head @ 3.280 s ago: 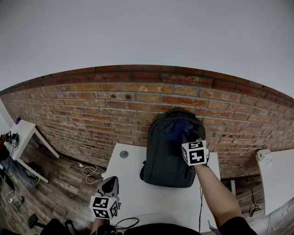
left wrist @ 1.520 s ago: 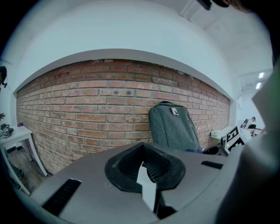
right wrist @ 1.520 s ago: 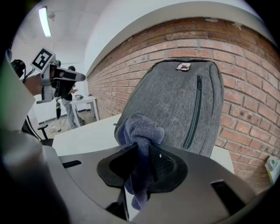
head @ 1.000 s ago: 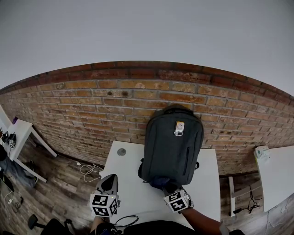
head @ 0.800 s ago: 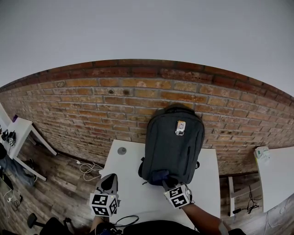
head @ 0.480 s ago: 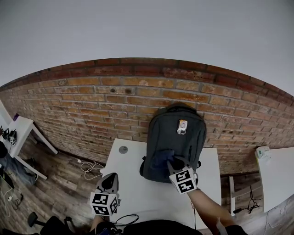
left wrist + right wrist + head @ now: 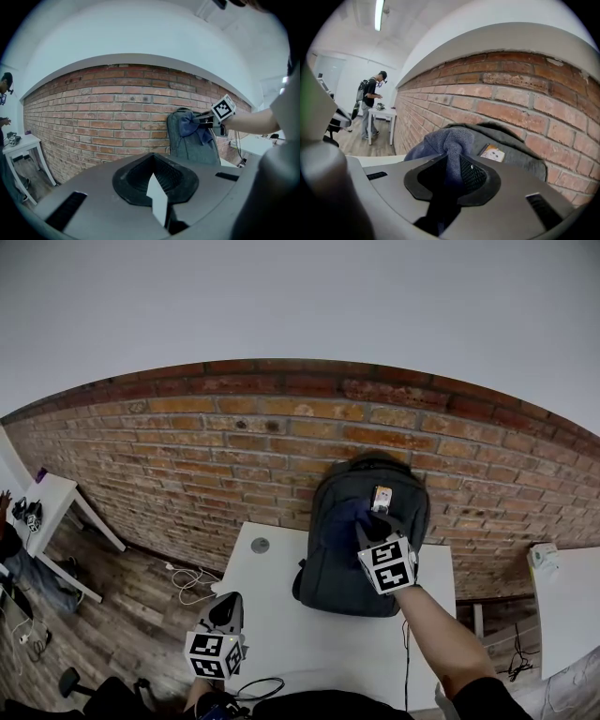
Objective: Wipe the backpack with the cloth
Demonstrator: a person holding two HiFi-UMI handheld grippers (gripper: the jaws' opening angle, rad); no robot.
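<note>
A dark grey backpack stands upright on the white table, leaning against the brick wall. It carries a small printed tag near its top. My right gripper is shut on a blue cloth and presses it against the backpack's upper front, left of the tag. In the right gripper view the cloth bunches between the jaws, with the backpack behind. My left gripper hovers low at the table's near left corner, shut on nothing, well away from the backpack.
A brick wall runs behind the table. A round grommet sits at the table's far left, and a black cable lies at its near edge. Other white tables stand at the left and right. A person stands far off.
My right gripper has carried the cloth from the backpack's bottom edge up its front to the upper part beside the tag. The left gripper has stayed put.
</note>
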